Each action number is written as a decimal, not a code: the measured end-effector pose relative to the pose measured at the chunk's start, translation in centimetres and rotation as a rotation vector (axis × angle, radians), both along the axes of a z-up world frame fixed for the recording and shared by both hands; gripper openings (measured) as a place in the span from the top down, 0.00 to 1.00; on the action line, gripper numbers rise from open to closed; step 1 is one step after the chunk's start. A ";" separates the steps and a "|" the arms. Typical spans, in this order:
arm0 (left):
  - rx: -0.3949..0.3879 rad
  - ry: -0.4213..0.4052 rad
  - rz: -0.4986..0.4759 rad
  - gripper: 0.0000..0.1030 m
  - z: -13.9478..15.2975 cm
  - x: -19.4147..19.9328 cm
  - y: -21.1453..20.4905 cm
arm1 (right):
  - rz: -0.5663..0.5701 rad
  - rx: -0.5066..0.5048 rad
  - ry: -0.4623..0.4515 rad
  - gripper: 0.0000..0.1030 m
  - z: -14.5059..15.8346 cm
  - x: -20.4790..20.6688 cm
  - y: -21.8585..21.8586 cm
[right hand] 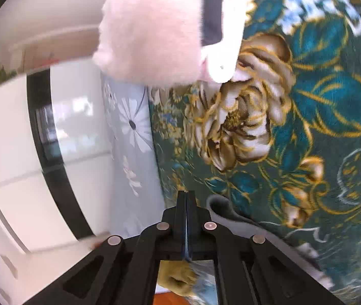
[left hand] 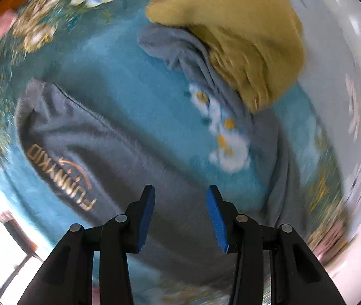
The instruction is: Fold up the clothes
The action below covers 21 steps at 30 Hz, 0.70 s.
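Blue-padded left gripper [left hand: 180, 213] hovers with jaws partly apart and empty above the grey "FUNNYKID" sweatshirt [left hand: 84, 152], spread on a teal floral fleece blanket [left hand: 129, 71]; a mustard knit garment [left hand: 244, 38] lies beyond. Right gripper [right hand: 186, 203] is closed on nothing, beside the blanket's edge.

bare blue blanket [left hand: 139, 81] lies open between the grey trousers [left hand: 84, 137] and the mustard garment [left hand: 234, 35]; ahead of the right claw [right hand: 186, 198] a pink fluffy piece [right hand: 150, 33], perhaps a sleeve, blocks the upper way
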<state>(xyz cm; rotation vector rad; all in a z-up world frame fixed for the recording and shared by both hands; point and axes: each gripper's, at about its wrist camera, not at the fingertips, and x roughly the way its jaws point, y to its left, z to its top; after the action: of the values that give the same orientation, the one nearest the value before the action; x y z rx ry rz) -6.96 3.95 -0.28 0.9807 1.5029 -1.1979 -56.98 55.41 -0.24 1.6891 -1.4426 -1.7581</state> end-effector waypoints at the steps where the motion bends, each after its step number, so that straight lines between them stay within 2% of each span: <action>1: 0.000 0.026 0.055 0.58 -0.5 0.7 -0.9 | 0.032 0.025 -0.001 0.96 0.2 -0.1 -0.5; 7: -0.010 0.141 0.394 0.52 -4.1 5.0 -6.7 | 0.218 0.131 -0.051 0.96 -0.6 0.5 -6.5; 10: -0.007 0.196 0.553 0.44 -6.3 6.9 -8.8 | 0.297 0.218 -0.076 0.95 -1.8 0.0 -9.6; 11: -0.009 0.206 0.583 0.43 -7.0 7.2 -9.3 | 0.322 0.269 -0.087 0.87 -2.2 -0.2 -10.5; 12: -0.008 0.207 0.594 0.42 -7.6 7.4 -9.9 | 0.336 0.316 -0.100 0.65 -2.6 -0.4 -11.1; 13: -0.005 0.196 0.582 0.42 -8.2 7.3 -10.4 | 0.339 0.359 -0.114 0.52 -3.1 -0.6 -11.5; 14: -0.003 0.185 0.571 0.42 -8.7 7.2 -10.9 | 0.339 0.391 -0.123 0.44 -3.5 -0.7 -12.0; 18: 0.006 0.149 0.535 0.42 -11.0 6.7 -12.7 | 0.366 0.482 -0.132 0.44 -5.2 -2.1 -14.0; 21: -0.002 0.179 0.574 0.42 -12.0 6.4 -12.9 | 0.405 0.501 -0.131 0.44 -6.4 -3.3 -15.8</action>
<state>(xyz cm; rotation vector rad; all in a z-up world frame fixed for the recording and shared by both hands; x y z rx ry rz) -0.59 -8.97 -12.30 0.3944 1.7640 -0.8810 -60.24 39.61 -6.63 2.1849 -0.6489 -1.8905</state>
